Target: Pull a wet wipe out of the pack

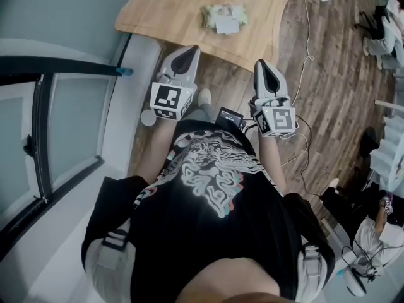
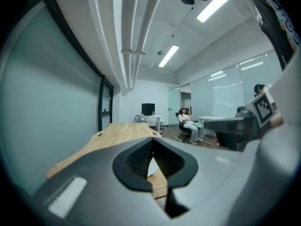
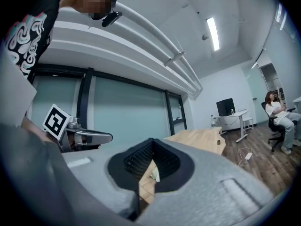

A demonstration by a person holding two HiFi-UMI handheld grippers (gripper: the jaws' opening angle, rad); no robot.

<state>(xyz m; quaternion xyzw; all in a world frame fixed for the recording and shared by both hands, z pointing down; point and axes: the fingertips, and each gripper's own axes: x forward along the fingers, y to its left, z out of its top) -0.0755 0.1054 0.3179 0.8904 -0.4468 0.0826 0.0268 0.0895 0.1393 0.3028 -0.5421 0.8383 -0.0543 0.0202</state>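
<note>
Pale wood for the tabletop [image 1: 170,5], at the top of the head view, above a darker plank floor [image 1: 328,87]. Lying flat on it, close to the near edge, the green pack [image 1: 224,17], with a white patch on its upper face. Left gripper [image 1: 189,50] and right gripper [image 1: 262,64] held side by side in front of a black printed shirt, both pointing toward the tabletop, tips near its edge and well apart from the pack, roughly in line with the space between them. In the left gripper view, left gripper [image 2: 151,145] with fingers [image 2: 136,157] closed together at the tips, nothing held, only a strip of tabletop [image 2: 117,133] visible past them. In the right gripper view, right gripper [image 3: 151,147] likewise with fingers [image 3: 136,161] pressed together and empty; through the small gap beneath the tips, a sliver of the pack [image 3: 154,174] on the tabletop [image 3: 197,138] ahead. Farther back in the room, a seated person [image 3: 277,112].
</note>
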